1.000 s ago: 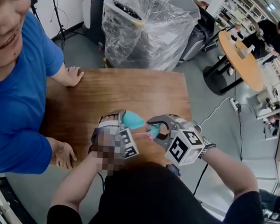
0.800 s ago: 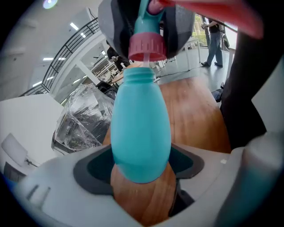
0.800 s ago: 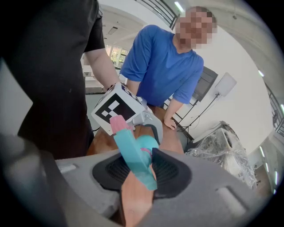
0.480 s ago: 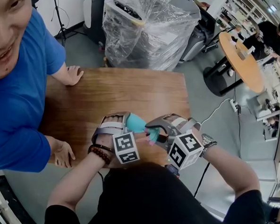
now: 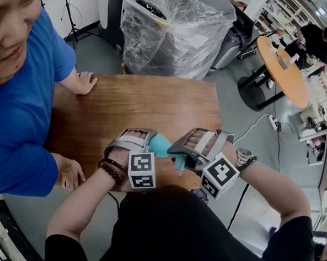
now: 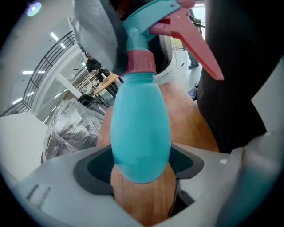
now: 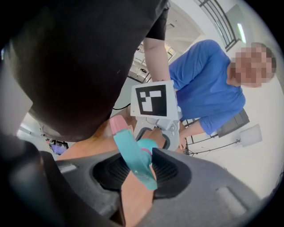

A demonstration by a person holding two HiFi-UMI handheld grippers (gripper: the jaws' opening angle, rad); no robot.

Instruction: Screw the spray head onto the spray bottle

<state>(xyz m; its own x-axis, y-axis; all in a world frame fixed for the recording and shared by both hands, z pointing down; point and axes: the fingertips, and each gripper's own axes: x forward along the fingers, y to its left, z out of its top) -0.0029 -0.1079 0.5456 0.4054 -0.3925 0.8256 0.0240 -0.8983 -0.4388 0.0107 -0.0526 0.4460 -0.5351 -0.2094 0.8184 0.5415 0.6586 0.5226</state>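
Observation:
Over the near edge of the wooden table my two grippers meet. The left gripper is shut on the belly of the teal spray bottle, which fills the left gripper view with its pink collar on the neck. Above the collar sits the teal spray head with its pink trigger. The right gripper is shut on that spray head, and its pads press both sides of it. In the head view most of the head is hidden under the right gripper.
A person in a blue shirt stands at the table's left, one hand on the far corner and the other at the near edge. A plastic-wrapped stack stands behind the table. A round orange table is at the far right.
Both grippers have rolled about their own lines, the right one more, so its straps now face up and its marker cube sits lower. The bottle stays held between them.

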